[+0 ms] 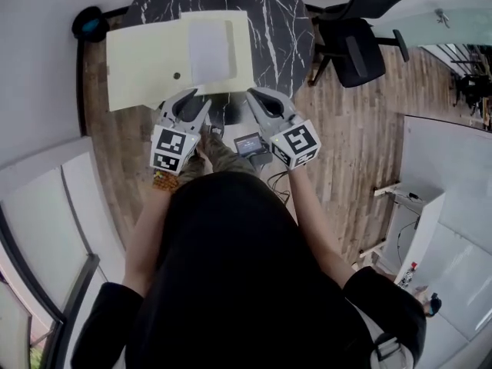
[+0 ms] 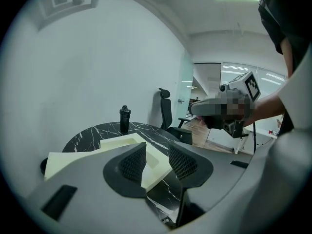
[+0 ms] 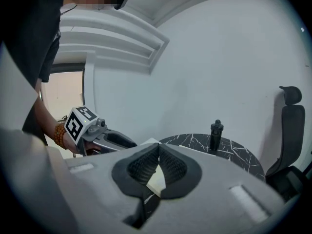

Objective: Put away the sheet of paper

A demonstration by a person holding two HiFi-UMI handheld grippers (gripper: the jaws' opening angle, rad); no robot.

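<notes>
Now | left gripper (image 2: 157,155) — fingers apart, empty | right gripper (image 3: 159,152) — fingers together | sheet of paper (image 1: 209,50) ahead, untouched

White sheet of paper (image 1: 209,51) flat atop pale-yellow folder (image 1: 142,64)

A white sheet of paper (image 1: 209,48) lies on a pale yellow card folder (image 1: 146,64), which is spread across a round black marble surface (image 1: 280,29). The left gripper (image 1: 191,98) and right gripper (image 1: 260,98) are held side by side at the folder's near edge.
</notes>
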